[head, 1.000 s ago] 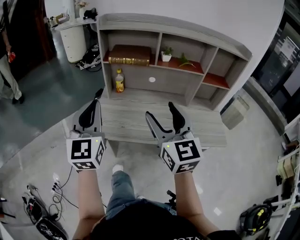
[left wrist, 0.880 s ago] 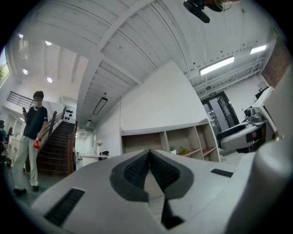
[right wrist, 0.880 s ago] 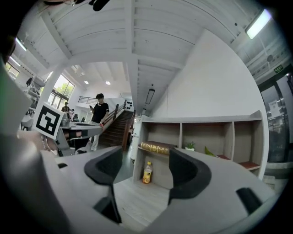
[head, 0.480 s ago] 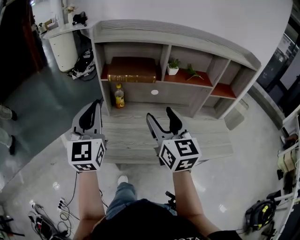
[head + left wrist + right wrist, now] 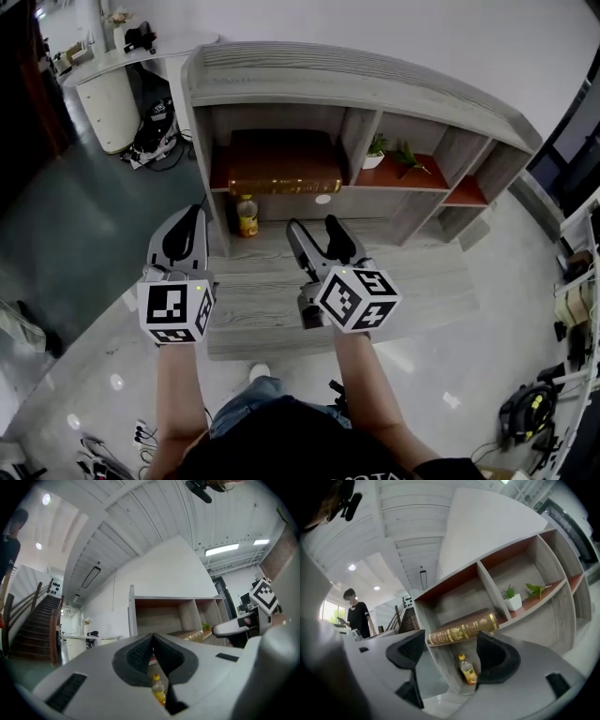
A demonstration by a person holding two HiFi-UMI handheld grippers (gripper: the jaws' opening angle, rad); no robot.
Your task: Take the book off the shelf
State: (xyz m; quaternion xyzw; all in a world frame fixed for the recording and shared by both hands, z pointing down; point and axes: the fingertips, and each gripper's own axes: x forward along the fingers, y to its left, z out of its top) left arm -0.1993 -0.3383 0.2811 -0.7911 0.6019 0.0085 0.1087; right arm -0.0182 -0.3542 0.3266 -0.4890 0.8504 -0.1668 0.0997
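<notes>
A brown book with a gilt spine (image 5: 281, 174) (image 5: 461, 629) lies flat in the upper left compartment of the grey shelf unit (image 5: 375, 80). My right gripper (image 5: 316, 229) (image 5: 450, 653) hovers over the desk in front of it, pointing at the book. Its jaws are opening with nothing between them. My left gripper (image 5: 191, 217) (image 5: 153, 637) is held level to the left, its pads meeting, empty. A small yellow bottle (image 5: 247, 217) (image 5: 158, 689) (image 5: 467, 669) stands in the recess under the book.
A potted plant (image 5: 377, 150) (image 5: 513, 599) and a green sprig (image 5: 411, 157) sit in the middle compartment. The grey desk (image 5: 422, 281) lies under both grippers. A white round cabinet (image 5: 103, 94) stands at far left. A person (image 5: 356, 615) stands left of the shelf.
The shelf now looks larger and nearer, shifted right in the head view. Both grippers have drawn closer to it. The right gripper has turned slightly left. The person at the left edge is gone.
</notes>
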